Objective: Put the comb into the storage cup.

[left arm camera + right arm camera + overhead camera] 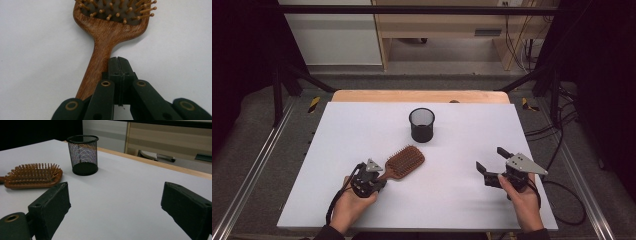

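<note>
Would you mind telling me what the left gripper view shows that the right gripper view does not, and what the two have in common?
The left gripper view alone: the hairbrush's wooden handle close up, with the left gripper shut, its jaws pressed together beside the handle rather than around it.

The right gripper view alone: the black mesh cup standing upright behind the brush, the table's wooden far edge, and the right gripper with its jaws wide apart and nothing between them.

Both: the hairbrush lying bristles up on the white table.
</note>
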Tool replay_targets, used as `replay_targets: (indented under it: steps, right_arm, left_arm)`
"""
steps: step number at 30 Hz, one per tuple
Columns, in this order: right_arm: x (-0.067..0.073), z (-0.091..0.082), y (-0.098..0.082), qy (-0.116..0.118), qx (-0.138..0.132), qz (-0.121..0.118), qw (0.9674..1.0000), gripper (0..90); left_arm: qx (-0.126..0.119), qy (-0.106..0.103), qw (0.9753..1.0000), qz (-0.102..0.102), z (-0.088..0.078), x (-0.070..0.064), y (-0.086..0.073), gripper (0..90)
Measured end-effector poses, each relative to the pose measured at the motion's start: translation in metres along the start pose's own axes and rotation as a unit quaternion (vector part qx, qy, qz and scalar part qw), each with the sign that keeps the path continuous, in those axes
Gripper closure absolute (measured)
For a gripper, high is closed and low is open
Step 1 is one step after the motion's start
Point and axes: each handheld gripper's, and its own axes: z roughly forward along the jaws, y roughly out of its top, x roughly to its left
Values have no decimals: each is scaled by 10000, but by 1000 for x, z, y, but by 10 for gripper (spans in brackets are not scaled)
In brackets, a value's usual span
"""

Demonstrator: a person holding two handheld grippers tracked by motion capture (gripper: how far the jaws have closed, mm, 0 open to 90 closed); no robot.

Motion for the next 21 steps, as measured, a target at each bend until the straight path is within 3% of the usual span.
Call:
replay_targets:
  steps: [3,14,18,21]
  right_arm:
    - [0,0,0,5,0,-5,10000,83]
    - [0,0,0,10,13,-12,10000,82]
    - [1,1,0,13,22,-31,10000,82]
    - [1,1,0,13,33,-15,10000,82]
  left_arm:
    - [-29,-17,10000,2,-2,1,1,900]
    - [-173,144,9992,342,-34,13,24,898]
    - [-221,248,9983,468,-38,17,28,744]
    - [-202,276,9980,529,-37,19,30,564]
